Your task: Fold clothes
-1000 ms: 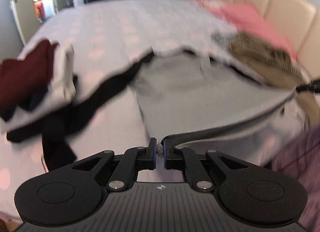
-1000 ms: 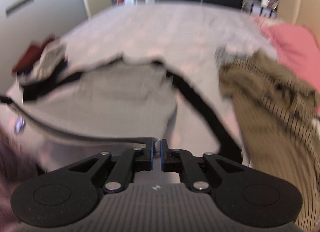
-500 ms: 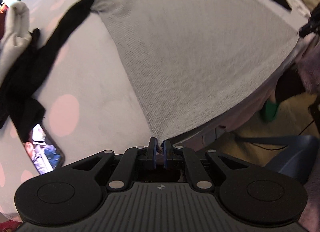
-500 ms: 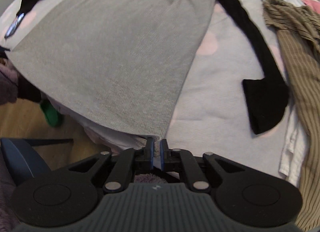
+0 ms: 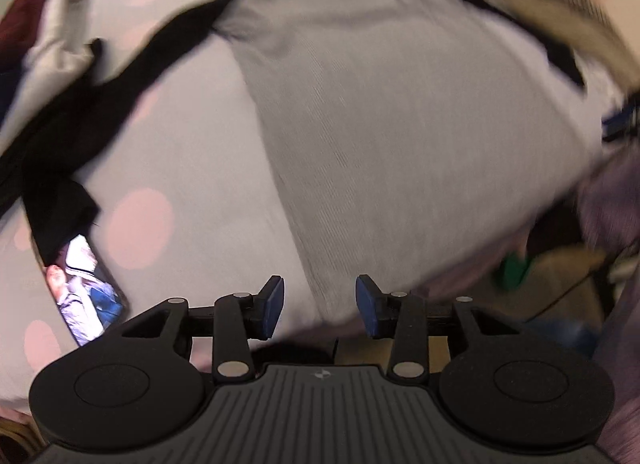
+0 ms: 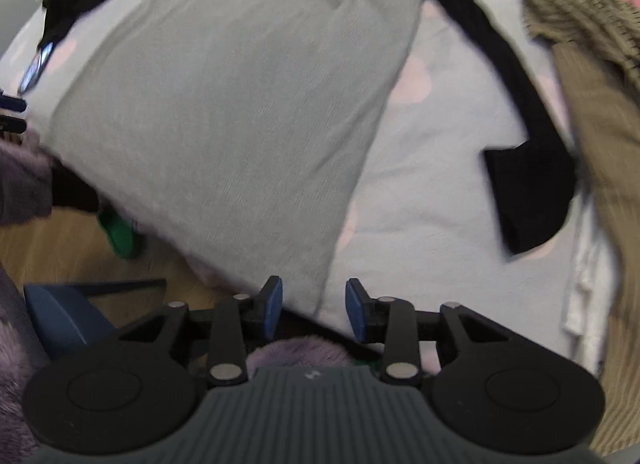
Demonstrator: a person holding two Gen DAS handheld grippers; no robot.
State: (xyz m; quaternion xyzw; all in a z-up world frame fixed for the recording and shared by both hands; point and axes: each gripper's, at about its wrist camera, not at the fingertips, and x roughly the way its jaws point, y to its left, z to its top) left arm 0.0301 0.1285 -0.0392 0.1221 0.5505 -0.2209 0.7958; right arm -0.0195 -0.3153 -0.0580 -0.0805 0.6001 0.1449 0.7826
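A grey shirt with black sleeves (image 5: 400,124) lies spread flat on the bed (image 5: 192,152), its hem at the near bed edge. It also shows in the right wrist view (image 6: 240,112). My left gripper (image 5: 319,306) is open, its jaws apart over the hem's left corner, holding nothing. My right gripper (image 6: 313,310) is open over the hem's right corner, also empty. One black sleeve (image 6: 524,168) stretches out to the right, the other (image 5: 120,72) to the left.
A phone (image 5: 86,288) lies on the bed at the left, beside dark clothes (image 5: 24,24). A brown striped garment (image 6: 592,112) lies at the right. Wooden floor (image 6: 60,248), a green object (image 6: 120,234) and a blue chair base (image 6: 68,312) are below the bed edge.
Both grippers have opened and let go of the shirt's hem corners. The shirt, held up a second ago, now lies flat on the bed.
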